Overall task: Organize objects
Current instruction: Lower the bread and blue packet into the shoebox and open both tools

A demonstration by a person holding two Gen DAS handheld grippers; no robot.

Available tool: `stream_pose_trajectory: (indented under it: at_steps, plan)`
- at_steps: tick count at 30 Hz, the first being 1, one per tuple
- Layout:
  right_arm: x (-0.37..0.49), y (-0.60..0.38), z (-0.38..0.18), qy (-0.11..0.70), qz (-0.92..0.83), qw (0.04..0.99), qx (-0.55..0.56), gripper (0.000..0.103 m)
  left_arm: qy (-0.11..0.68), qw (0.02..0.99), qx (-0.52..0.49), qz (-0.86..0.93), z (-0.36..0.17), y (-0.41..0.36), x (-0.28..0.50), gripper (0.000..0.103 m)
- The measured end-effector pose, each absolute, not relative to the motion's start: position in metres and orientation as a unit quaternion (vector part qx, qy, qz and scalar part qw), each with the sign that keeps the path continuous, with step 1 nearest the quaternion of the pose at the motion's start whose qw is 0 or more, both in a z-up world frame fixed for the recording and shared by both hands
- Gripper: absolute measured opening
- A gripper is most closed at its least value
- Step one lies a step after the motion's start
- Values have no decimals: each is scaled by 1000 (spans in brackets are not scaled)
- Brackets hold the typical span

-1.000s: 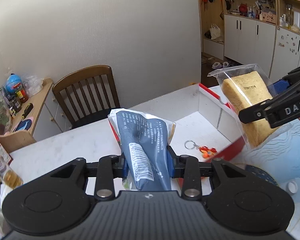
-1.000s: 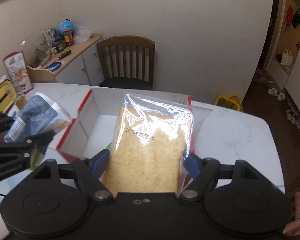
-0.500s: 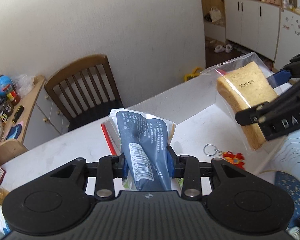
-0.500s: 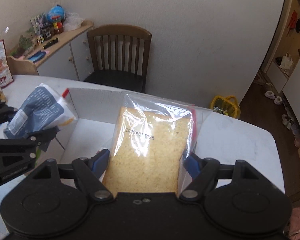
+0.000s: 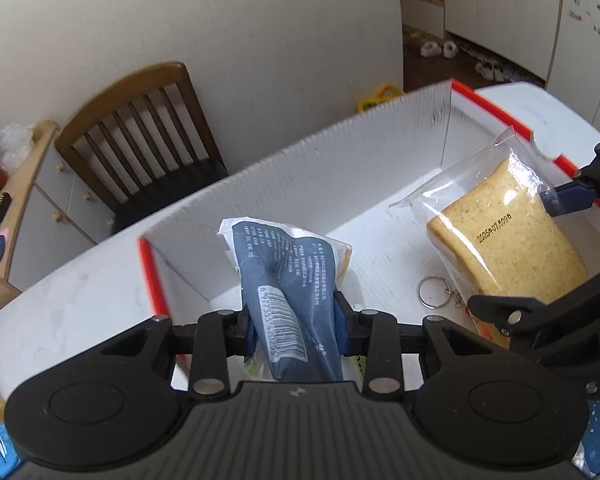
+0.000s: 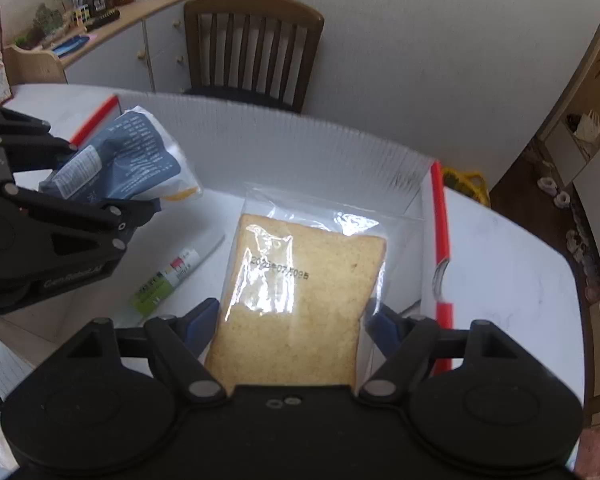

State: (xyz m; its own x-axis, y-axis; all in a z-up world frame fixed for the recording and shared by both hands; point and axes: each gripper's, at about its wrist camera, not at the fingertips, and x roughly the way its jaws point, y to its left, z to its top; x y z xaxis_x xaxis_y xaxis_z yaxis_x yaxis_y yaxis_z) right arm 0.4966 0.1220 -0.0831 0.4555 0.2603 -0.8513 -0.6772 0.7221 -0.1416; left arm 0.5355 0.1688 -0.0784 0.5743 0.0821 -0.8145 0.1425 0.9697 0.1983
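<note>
Past my table point(image 5: 72, 312) I see a chair point(image 6: 256, 40) against the wall, a cluttered sideboard point(image 6: 112, 28) left of it.

The left tool point(image 5: 296, 330) is clamped tight on a blue packet point(image 5: 290, 280), its blue pads pressing both sides — tilted forward and down. The right tool point(image 6: 290, 330) sits just beside it, to its right, fingers spread wide around a bagged bread slice point(image 6: 300, 292) — gripping the bag's edges.
</note>
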Motion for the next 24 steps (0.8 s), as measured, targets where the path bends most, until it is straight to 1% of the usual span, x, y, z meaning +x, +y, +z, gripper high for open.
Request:
stream_pose_trajectory:
  at_steps: [10, 19, 22, 24]
  plan:
    - [504, 127, -104, 460, 293, 801, -248, 77, 510, 854, 100, -30, -103, 171, 558, 34]
    - [510, 133, -105, 470, 297, 793, -249, 78, 537, 839, 84, -31, -113, 178, 570, 36]
    - [511, 134, -106, 470, 296, 792, -252, 81, 542, 836, 78, -28, -114, 180, 573, 37]
    - [511, 130, -104, 467, 296, 795, -250, 88, 543, 836, 75, -28, -114, 183, 573, 38]
